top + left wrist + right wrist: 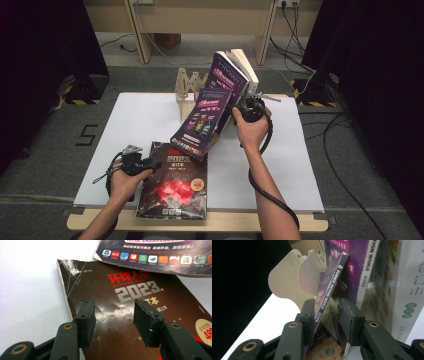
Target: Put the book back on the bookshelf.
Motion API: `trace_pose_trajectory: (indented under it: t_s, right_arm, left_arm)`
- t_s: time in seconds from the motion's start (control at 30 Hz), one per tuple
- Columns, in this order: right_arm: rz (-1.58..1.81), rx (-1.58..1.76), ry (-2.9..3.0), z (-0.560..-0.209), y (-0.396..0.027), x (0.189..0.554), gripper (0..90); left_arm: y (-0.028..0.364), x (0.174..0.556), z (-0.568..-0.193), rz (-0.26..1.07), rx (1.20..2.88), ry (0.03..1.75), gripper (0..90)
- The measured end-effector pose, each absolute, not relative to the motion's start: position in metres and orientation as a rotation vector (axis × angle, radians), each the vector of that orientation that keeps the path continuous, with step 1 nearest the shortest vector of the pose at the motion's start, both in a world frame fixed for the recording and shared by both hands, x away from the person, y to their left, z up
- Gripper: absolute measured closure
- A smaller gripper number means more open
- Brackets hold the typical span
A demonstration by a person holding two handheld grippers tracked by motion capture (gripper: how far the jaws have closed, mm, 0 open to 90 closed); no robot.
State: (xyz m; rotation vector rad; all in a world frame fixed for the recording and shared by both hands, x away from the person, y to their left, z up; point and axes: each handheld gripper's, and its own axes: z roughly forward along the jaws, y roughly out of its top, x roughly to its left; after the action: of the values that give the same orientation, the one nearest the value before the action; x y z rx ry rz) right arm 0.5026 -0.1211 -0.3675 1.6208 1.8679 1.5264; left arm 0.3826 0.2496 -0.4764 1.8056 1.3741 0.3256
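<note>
Nearest us, our left gripper (145, 164) hovers unclenched over the dark 2023 magazine (174, 184), which lies flat in front of the rack (189, 86). Our right gripper (327, 322) straddles the leaning purple magazine (202, 122) by the rack — jaws slack, not pinching. Next, we judge: clamp, stand it upright.

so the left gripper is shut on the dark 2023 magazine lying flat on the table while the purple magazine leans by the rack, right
Not quite: the left gripper is open, its jaws apart above the cover of the dark 2023 magazine, as the left gripper view shows. The rest holds: that magazine lies flat and the purple magazine leans by the rack.
</note>
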Motion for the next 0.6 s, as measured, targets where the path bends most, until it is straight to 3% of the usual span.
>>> trace_pose_trajectory:
  t_s: [0.6]
  right_arm:
    - [1.507, 1.670, 1.885, -0.3651, -0.1110, 0.5107, 66.8]
  left_arm:
    - [0.2415, 0.3845, -0.4747, 0.323, 1.815, 1.353, 51.0]
